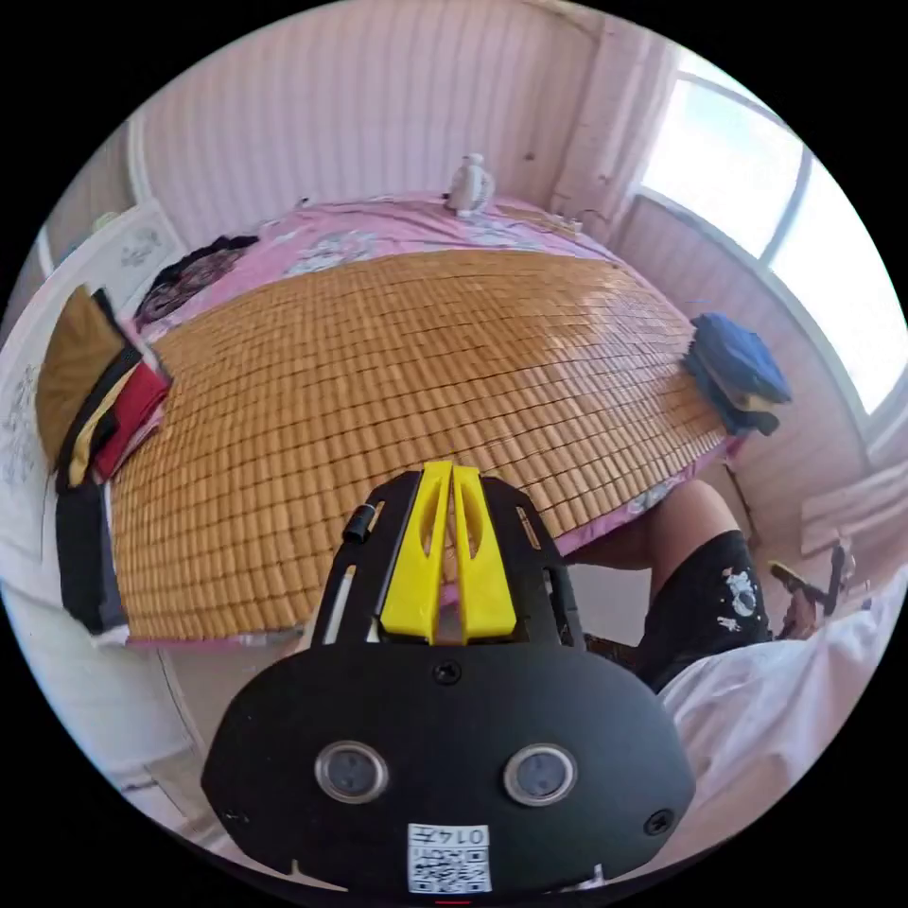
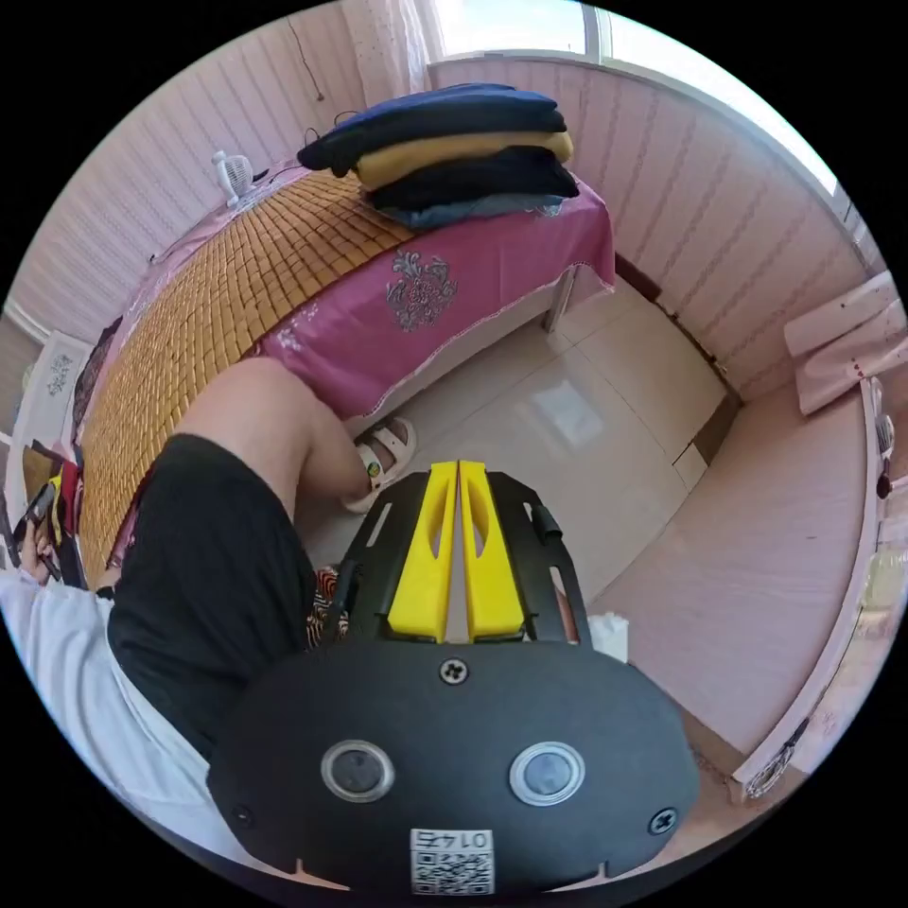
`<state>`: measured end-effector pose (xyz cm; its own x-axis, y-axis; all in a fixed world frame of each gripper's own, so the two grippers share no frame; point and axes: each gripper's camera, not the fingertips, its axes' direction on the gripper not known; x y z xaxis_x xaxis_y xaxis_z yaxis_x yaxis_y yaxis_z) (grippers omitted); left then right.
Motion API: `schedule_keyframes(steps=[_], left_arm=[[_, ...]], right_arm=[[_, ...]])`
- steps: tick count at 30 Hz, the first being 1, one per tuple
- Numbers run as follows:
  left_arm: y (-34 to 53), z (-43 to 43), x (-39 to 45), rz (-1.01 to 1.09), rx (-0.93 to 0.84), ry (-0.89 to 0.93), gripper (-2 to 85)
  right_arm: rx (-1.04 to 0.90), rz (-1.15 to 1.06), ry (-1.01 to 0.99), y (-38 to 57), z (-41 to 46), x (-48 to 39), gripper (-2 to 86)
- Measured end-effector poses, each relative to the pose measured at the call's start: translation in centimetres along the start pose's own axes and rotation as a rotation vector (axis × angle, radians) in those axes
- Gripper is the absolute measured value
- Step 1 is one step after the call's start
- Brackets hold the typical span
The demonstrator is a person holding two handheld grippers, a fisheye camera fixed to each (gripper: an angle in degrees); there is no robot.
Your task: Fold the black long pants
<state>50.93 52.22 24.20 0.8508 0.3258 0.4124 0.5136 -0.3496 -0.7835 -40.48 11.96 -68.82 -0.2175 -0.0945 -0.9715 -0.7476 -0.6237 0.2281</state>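
Two piles of clothes sit at opposite ends of the bed (image 1: 605, 241), which is covered by a woven bamboo mat (image 1: 407, 378) over a pink sheet (image 2: 454, 284). In the left gripper view, the left hand-held gripper (image 1: 452, 470) hangs above the near edge of the mat with its yellow jaws pressed together and nothing between them. An unfolded heap (image 1: 90, 407) of brown, black, red and yellow garments lies at the left end of the mat, with black fabric hanging over the edge; which piece is the black long pants cannot be told. A folded stack (image 1: 738, 374) of blue and dark clothes rests at the right end. A small white fan (image 1: 470, 182) stands at the far side of the bed. In the right gripper view, the right hand-held gripper (image 2: 458, 470) is clenched and empty, held over the tiled floor (image 2: 586, 416) beside the bed. The person's leg (image 2: 274, 416) in black shorts (image 2: 203, 558) stands against the bed's side, a foot in a white sandal (image 2: 383, 459) on the tiles.
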Motion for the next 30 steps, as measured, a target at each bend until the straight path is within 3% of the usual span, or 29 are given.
schedule_keyframes(steps=[3, 7, 12, 19, 30], left_arm=[[8.2, -5.9, -6.7, -0.161, 0.082, -0.077, -1.0], [16.8, -12.1, -12.4, -0.299, 0.2, -0.108, -1.0], [27.4, -17.9, -17.9, -0.43, 0.327, -0.098, -1.0], [44.7, -21.1, -25.3, -0.65, 0.353, -0.1, -1.0], [61.4, -22.0, -34.8, -0.865, 0.359, -0.12, -1.0]], right_arm=[[-0.051, -0.19, -0.009, 0.5, 1.8, -5.5, 0.0], [0.126, -0.459, -0.117, -1.9, 0.5, -15.5, -0.2], [0.172, -0.8, -0.273, -1.1, 0.8, -31.3, -0.2], [0.023, -1.25, -0.531, 9.3, 4.8, -53.9, -0.3], [-0.084, -1.497, -0.602, 20.5, 12.3, -71.9, -0.2]])
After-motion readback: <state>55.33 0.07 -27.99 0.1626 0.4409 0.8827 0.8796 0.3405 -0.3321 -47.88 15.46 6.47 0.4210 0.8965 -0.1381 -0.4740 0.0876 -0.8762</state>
